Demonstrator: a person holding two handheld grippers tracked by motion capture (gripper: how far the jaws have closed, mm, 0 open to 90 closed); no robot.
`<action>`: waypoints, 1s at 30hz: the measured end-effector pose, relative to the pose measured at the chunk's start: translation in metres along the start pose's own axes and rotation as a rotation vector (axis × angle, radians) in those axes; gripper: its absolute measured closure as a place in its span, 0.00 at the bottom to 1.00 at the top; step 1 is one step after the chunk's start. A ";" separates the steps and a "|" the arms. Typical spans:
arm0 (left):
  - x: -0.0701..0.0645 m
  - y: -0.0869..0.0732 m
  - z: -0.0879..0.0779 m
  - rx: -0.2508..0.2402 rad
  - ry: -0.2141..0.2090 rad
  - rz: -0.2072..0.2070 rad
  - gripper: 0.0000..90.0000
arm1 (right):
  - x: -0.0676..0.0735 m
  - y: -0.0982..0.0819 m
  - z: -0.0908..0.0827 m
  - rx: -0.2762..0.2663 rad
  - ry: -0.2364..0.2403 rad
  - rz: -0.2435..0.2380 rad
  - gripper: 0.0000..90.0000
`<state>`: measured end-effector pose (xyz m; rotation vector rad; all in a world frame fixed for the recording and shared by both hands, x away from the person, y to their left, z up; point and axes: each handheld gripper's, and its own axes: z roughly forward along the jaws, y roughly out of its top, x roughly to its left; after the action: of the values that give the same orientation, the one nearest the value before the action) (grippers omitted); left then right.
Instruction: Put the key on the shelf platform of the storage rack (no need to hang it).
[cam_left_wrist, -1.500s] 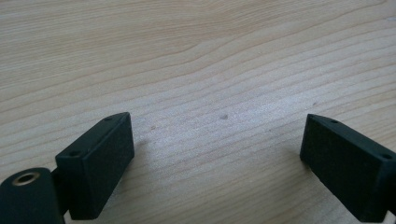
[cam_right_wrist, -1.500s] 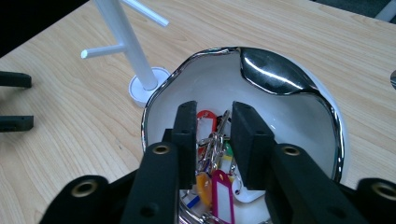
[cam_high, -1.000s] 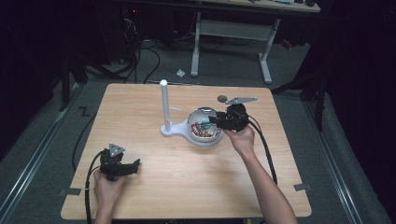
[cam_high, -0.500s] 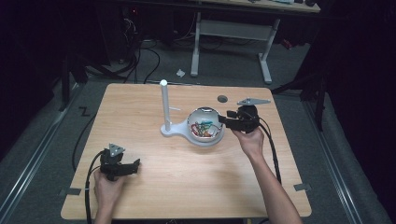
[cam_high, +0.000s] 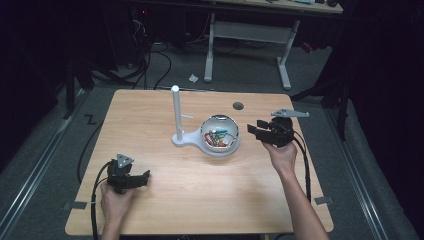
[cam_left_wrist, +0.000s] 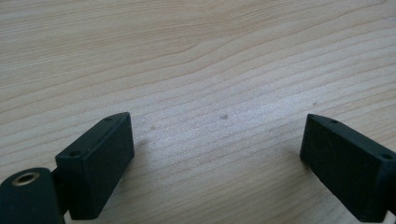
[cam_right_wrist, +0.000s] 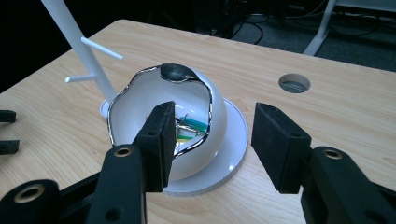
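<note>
Bowl (cam_high: 220, 135) | just beside right hand-held gripper (cam_high: 254, 131), apart | jaws released, nothing between them, just been opening

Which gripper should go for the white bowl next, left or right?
Right, probably. The right gripper hangs open beside the white bowl, its jaws pointing at it. The left gripper sits open at the table's near left corner, well away.

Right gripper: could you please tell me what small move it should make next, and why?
Probably ease the right gripper over the bowl and its opening. Its jaws, which have just been opening, stand apart and empty beside the bowl, the coloured pieces lie inside it, and the stand has bare pegs.
</note>
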<state>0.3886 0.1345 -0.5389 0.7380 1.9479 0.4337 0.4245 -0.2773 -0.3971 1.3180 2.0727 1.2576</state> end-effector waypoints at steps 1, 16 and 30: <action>0.000 0.000 0.000 0.000 0.000 0.000 0.11 | -0.001 -0.001 -0.004 -0.002 -0.006 0.004 0.56; 0.000 0.000 0.000 0.000 0.000 0.000 0.11 | -0.007 -0.005 -0.026 -0.019 -0.032 0.008 0.56; 0.000 0.000 0.000 0.000 0.000 0.000 0.11 | -0.017 -0.020 -0.059 -0.059 -0.057 0.034 0.55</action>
<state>0.3886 0.1345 -0.5389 0.7377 1.9480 0.4334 0.3812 -0.3237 -0.3846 1.3522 1.9675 1.2696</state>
